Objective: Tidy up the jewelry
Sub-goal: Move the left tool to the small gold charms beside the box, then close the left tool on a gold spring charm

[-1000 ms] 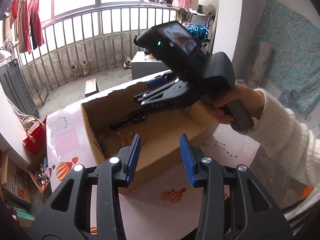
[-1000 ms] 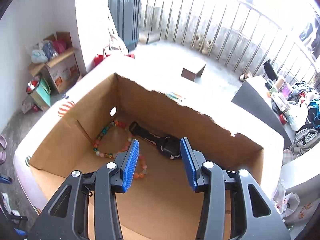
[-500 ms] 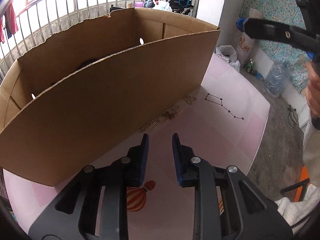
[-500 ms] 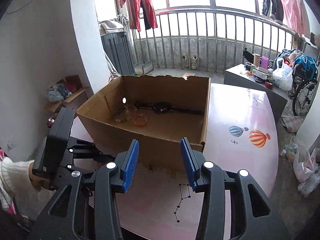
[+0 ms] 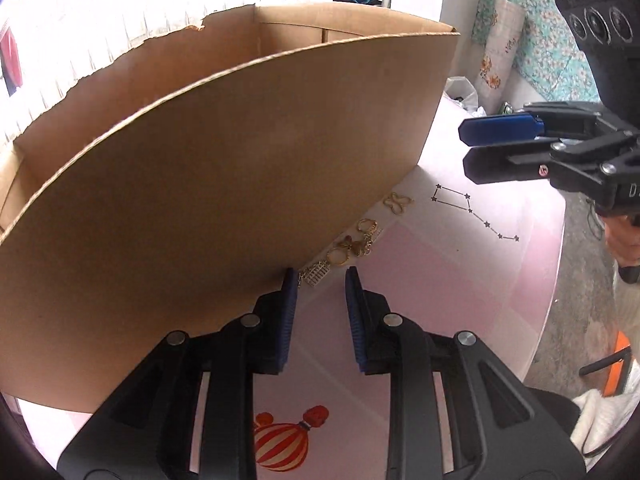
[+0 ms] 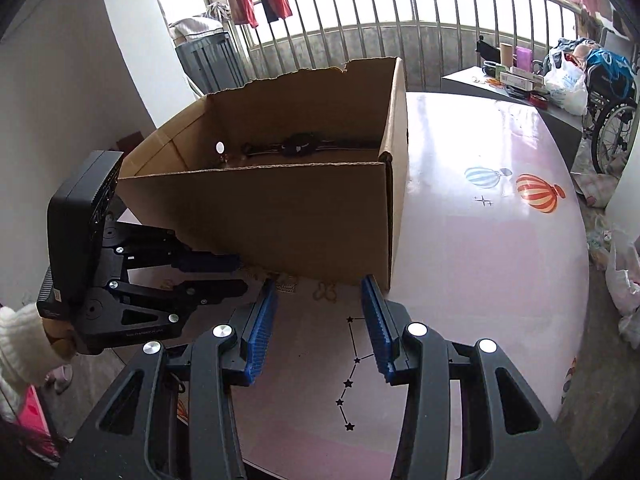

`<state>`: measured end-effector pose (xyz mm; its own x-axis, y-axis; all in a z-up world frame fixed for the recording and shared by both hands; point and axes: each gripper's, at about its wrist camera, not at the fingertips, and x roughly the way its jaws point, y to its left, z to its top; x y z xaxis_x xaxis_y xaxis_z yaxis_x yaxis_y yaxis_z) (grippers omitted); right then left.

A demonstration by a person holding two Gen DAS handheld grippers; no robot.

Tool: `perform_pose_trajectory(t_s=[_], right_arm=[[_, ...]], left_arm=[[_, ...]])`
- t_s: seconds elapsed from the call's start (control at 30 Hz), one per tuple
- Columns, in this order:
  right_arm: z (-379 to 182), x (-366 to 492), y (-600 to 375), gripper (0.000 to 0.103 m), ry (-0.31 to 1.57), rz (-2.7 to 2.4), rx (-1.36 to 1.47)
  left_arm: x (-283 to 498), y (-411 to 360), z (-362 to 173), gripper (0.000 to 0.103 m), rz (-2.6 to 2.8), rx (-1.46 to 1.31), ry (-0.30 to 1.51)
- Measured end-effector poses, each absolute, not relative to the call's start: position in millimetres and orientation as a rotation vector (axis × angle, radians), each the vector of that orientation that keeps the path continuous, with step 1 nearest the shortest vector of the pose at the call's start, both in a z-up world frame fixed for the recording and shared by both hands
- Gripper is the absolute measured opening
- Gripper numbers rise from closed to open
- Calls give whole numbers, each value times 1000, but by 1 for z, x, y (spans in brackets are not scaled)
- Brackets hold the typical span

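Note:
Several small gold jewelry pieces (image 5: 354, 234) lie on the pink table along the foot of a cardboard box (image 5: 224, 168). My left gripper (image 5: 319, 276) is open and low, its tips just short of a gold comb-like piece (image 5: 316, 274). My right gripper (image 6: 319, 286) is open and empty, near the box's corner, above a gold butterfly piece (image 6: 325, 291). It shows from the side in the left wrist view (image 5: 476, 148). The left gripper shows in the right wrist view (image 6: 236, 276). A black watch (image 6: 298, 145) lies inside the box (image 6: 280, 208).
The pink table (image 6: 472, 264) carries balloon and star-line prints. Its rounded edge falls off at the right. A grey side table (image 6: 520, 88) with clutter, a wheelchair and a railing stand behind.
Both grippers have come down from over the box to table level outside its near wall. The left gripper has opened slightly wider and moved up to the gold pieces.

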<state>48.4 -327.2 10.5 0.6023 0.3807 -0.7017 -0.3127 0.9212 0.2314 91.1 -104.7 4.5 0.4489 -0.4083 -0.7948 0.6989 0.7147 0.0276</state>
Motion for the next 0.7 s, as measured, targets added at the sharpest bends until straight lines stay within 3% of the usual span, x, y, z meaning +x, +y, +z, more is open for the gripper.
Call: perform_pose_trajectory(t_s=[0.13,0.3,0.37,0.4,0.43,0.47,0.7], right_arm=[[8,51,-323,43,835,400,82],[5,48,-321,43,842,415,89],[3,48,-320,43,849,414,85],[1,48,-319,43,855,413,83],[0,48,-318,43,860,414,84],[-1,48,-318,43,864,415,87],[0,49,-313,43,866,426,87]], left_arm=[[101,-110,4,30,-698,368,835],[103,-109,4,30,-721,372,863],[102,-109,2,27,-725,383,860],[100,-108,2,20,-724,388,860],[101,-107,1,4,-723,391,865],[98,-106,1,0,-720,402,870],[78,-109,9,1,-738,475,857]])
